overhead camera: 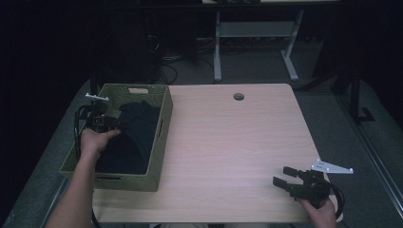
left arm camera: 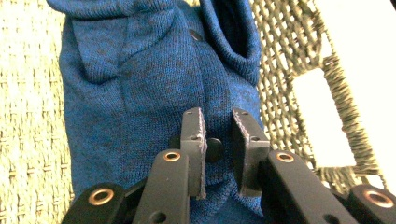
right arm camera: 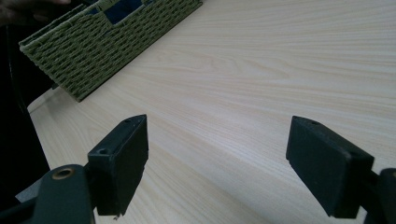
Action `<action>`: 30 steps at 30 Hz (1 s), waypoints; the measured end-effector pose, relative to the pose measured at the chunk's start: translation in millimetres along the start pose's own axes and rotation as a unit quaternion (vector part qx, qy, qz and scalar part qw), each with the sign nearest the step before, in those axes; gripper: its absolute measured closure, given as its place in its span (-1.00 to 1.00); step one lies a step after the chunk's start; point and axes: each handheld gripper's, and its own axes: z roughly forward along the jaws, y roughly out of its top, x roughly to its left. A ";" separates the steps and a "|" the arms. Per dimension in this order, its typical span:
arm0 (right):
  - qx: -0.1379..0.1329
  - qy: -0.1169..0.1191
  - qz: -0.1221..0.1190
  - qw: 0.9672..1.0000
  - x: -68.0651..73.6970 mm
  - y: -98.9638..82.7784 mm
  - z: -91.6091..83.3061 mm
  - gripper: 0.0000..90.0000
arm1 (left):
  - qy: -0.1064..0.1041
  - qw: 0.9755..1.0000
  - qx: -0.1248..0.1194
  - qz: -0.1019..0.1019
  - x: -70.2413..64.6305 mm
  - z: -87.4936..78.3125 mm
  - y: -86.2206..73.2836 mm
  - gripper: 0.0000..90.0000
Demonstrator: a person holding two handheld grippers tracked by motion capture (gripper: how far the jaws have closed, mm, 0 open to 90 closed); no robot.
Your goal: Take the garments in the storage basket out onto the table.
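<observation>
Left gripper view: the left gripper point(left arm camera: 218, 135) is seen nearly closed, a fold of the blue knit garment point(left arm camera: 140, 84) pinched between its jaws inside the woven basket point(left arm camera: 289, 60). The right gripper point(right arm camera: 236, 158) is held wide open and empty above the table point(right arm camera: 261, 70). Only a thin fold appears to be caught, so the garment could be lost from the grip, or snagged on the basket wall.

The left gripper point(left arm camera: 218, 140) has its jaws nearly closed, pinching a fold of a blue knitted sweater point(left arm camera: 140, 84) that lies inside a woven green basket point(left arm camera: 289, 56).
</observation>
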 end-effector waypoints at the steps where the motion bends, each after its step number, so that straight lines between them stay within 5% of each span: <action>1: 0.000 0.000 0.000 1.000 0.3 -0.1 0.2 -0.54 | -0.003 1.000 -0.003 0.000 0.0 -2.0 -0.1 0.70; 14: -0.003 -0.002 -0.005 1.000 3.1 0.4 0.7 -0.54 | -0.017 0.999 -0.039 0.009 -5.1 -28.4 2.9 0.70; 30: -0.003 -0.002 -0.004 1.000 0.1 2.0 2.6 -0.54 | -0.039 0.996 -0.084 -0.007 -6.6 -53.4 13.7 0.70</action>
